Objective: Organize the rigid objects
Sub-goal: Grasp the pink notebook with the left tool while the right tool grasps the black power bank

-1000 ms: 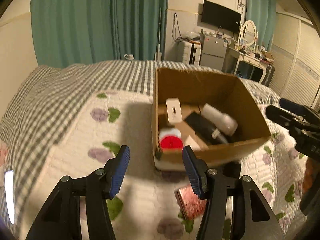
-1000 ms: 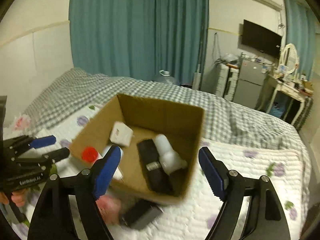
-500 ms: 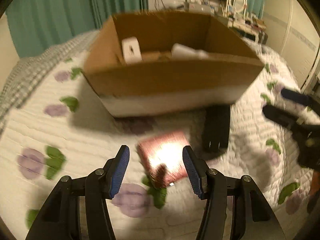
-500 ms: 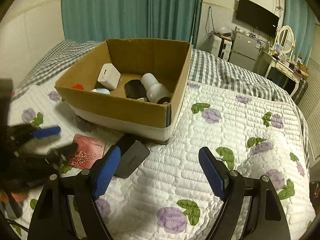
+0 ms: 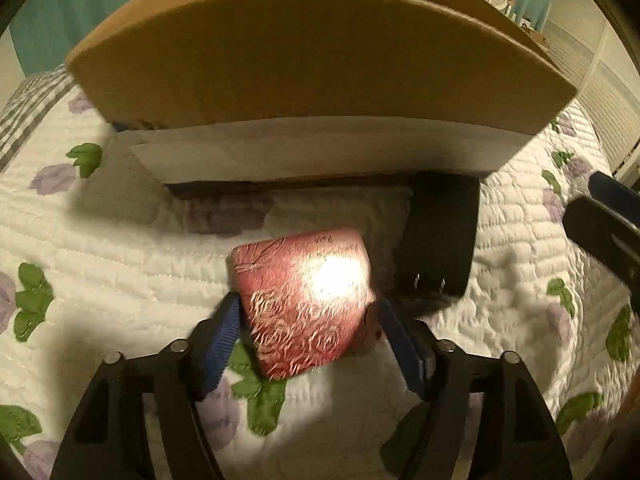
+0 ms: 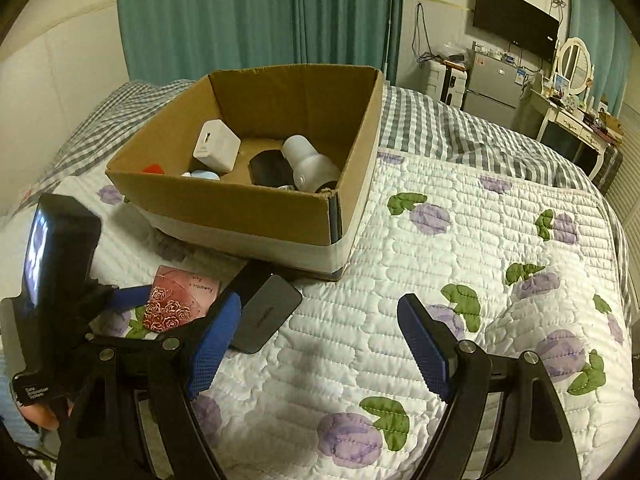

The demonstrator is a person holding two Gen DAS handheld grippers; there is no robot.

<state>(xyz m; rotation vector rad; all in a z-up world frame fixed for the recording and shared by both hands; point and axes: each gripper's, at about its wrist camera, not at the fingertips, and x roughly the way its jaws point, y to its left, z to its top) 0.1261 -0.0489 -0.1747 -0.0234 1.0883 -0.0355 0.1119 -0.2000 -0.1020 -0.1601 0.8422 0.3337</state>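
Left gripper (image 5: 306, 320) brackets the red card (image 5: 306, 300) on the quilt (image 5: 120, 248) before the cardboard box (image 5: 312, 60), contact unclear; right gripper (image 6: 320, 340) hangs wide open, empty, near a dark case (image 6: 268, 312).

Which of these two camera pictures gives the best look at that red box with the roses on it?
The left wrist view. The red box fills the middle of the picture, between the left gripper fingers, its embossed roses plain despite a glare spot. In the right wrist view it is small and partly hidden behind gripper fingers, beside the dark grey case.
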